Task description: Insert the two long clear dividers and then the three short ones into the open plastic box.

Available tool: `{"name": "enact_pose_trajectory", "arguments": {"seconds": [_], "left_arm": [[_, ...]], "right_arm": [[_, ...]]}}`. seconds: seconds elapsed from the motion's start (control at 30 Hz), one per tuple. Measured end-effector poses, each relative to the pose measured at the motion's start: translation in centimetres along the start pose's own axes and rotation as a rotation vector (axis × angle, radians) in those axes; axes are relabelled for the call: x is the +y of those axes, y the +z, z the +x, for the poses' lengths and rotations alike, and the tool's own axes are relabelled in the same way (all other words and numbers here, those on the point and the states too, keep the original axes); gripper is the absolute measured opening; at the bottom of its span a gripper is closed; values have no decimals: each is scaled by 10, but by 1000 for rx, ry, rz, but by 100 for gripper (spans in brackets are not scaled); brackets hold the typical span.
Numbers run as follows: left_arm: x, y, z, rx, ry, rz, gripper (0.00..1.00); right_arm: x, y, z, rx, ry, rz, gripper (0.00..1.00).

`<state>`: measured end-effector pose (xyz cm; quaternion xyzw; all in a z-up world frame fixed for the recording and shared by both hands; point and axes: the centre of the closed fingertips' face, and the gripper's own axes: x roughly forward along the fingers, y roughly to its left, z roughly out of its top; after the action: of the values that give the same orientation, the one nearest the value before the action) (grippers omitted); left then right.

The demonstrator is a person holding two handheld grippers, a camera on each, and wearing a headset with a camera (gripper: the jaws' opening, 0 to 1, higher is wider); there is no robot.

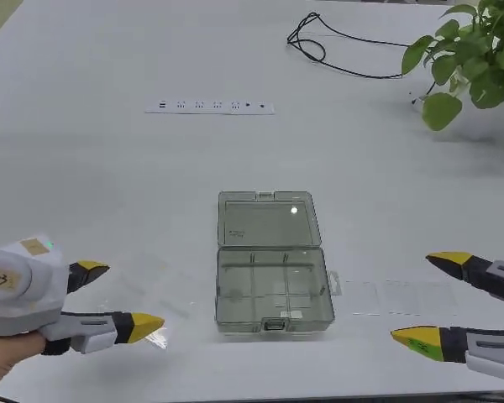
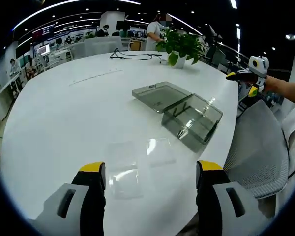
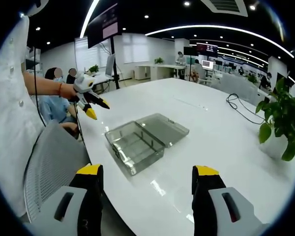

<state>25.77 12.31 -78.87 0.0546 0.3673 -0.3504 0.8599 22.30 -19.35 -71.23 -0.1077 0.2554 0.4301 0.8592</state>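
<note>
White tabletop (image 1: 109, 168) in an open-plan office carries the smoke-grey transparent plastic box (image 1: 273, 290), which sits at centre near the front edge with its hinged lid (image 1: 269, 218) laid open and flat on the far side. Faint grid lines show inside the base; whether these are moulded slots or seated dividers cannot be determined. Clear flat divider pieces (image 2: 123, 174) lie loose on the table just ahead of the left gripper (image 1: 133, 295). Further faint clear pieces (image 1: 386, 298) lie just to the right of the box, near the right gripper (image 1: 412, 297). The two grippers flank the box, one on each side, each with jaws spread apart and holding nothing. Assessment: insertion appears to be at or near its start; the loose pieces are yet to be picked up and seated, long ones first
</note>
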Motion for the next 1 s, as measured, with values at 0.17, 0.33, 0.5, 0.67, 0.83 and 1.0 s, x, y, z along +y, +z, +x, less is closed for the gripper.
{"name": "enact_pose_trajectory", "arguments": {"seconds": [0.17,0.33,0.5,0.67,0.83,1.0], "left_arm": [[12,-6,4,46,49,-38,70],[20,-11,8,82,85,-70,65],[27,-21,11,143,122,-66,60],[31,-27,15,179,138,-69,54],[31,-31,19,209,147,-59,51],[39,-37,23,244,174,-45,48]], "right_arm": [[0,1,1,-4,2,5,74],[1,2,3,-6,5,6,74],[1,3,3,-9,4,10,74],[0,2,4,-9,4,15,74],[0,2,5,-11,2,21,73],[0,1,6,-12,5,24,73]]}}
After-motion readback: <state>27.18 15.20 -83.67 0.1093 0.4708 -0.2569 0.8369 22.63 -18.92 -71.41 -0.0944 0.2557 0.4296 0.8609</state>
